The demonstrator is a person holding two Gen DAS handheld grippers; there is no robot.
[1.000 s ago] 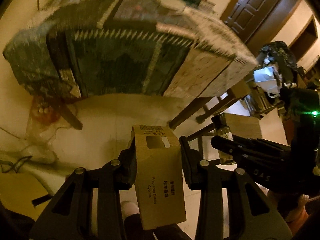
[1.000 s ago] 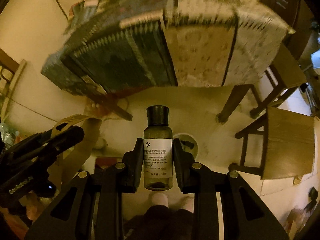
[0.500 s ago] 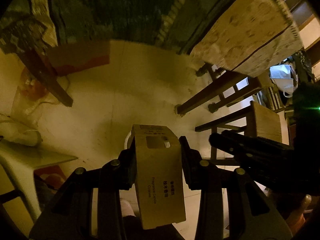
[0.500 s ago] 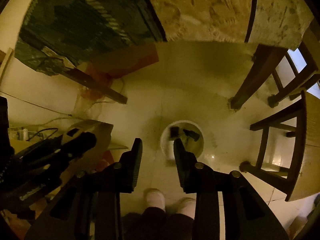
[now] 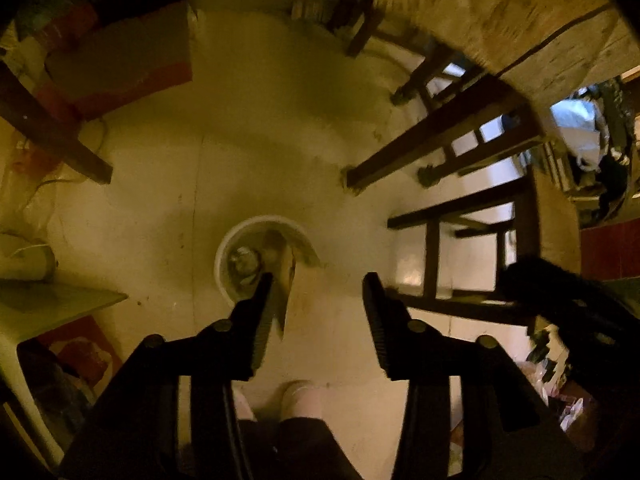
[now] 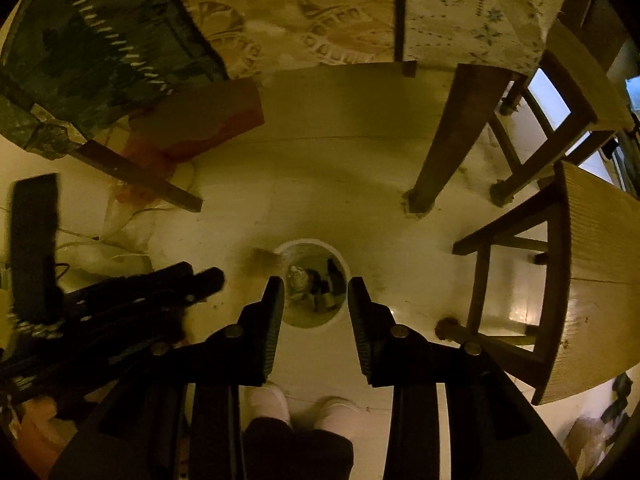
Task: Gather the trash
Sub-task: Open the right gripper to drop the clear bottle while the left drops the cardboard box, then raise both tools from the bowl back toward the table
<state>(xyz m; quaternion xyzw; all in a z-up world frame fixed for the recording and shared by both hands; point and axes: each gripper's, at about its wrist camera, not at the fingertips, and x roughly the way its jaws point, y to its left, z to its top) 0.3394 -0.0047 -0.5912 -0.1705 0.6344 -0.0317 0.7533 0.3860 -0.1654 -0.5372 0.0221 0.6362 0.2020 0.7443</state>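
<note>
Falling from the left gripper (image 5: 318, 280), whose jaws are opening, the brown carton (image 5: 285, 280) drops blurred toward the white trash bin (image 5: 224, 252) below. The right gripper (image 6: 316, 284) hangs empty above the bin, jaws slightly apart; its bottle (image 6: 334, 276) now seems to lie inside.

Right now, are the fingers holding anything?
No. The left gripper is opening and the blurred cardboard box is dropping toward the trash bin. The right gripper is empty.
</note>
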